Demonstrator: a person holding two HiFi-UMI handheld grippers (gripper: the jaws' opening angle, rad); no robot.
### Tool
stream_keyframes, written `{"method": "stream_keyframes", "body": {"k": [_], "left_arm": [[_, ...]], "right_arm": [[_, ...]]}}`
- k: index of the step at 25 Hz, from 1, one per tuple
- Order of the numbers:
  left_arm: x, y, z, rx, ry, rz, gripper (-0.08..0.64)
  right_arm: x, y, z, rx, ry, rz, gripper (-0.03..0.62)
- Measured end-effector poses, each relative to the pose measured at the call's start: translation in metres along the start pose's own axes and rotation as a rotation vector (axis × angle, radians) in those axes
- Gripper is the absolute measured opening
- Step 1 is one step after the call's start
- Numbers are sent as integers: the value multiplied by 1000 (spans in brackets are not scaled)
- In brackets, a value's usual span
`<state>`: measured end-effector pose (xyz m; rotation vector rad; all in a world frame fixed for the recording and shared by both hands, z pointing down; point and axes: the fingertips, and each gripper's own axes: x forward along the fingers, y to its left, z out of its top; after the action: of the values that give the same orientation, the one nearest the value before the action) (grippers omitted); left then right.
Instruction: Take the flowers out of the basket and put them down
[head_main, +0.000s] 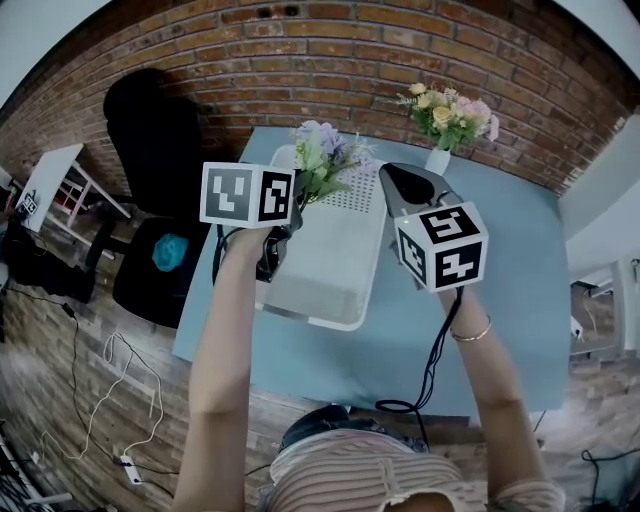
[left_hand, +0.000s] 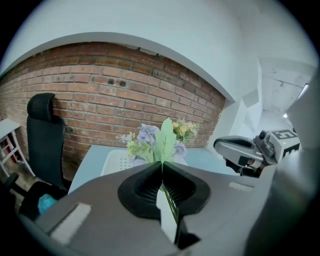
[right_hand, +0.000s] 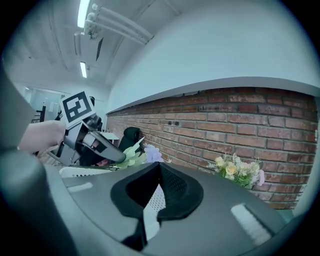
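A bunch of purple flowers with green leaves (head_main: 320, 155) hangs above the far end of the white perforated basket (head_main: 330, 262). My left gripper (head_main: 292, 214) is shut on its stems. In the left gripper view the thin green stem runs between the closed pads (left_hand: 150, 187), and the blooms (left_hand: 150, 140) stand up past the tips of the left gripper (left_hand: 162, 163). My right gripper (head_main: 385, 170) hovers over the basket's right side. Its jaws meet at the tip with nothing between them, as the right gripper view shows at the right gripper (right_hand: 159, 164).
A white vase of yellow and pink flowers (head_main: 450, 118) stands at the back of the blue table (head_main: 500, 300) by the brick wall. A black office chair (head_main: 150, 150) is on the left. Cables lie on the floor.
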<state>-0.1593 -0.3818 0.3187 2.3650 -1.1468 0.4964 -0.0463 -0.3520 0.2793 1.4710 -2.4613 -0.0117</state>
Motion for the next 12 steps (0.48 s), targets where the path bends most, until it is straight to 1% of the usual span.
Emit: {"method": "stream_keyframes", "body": {"k": [4, 12], "left_arm": [[2, -12, 21, 24, -43, -11, 29], [13, -36, 46, 81, -96, -21, 29]], "right_arm": [[-6, -7, -2, 17, 7, -33, 6], [-20, -27, -6, 48, 35, -107, 6]]}}
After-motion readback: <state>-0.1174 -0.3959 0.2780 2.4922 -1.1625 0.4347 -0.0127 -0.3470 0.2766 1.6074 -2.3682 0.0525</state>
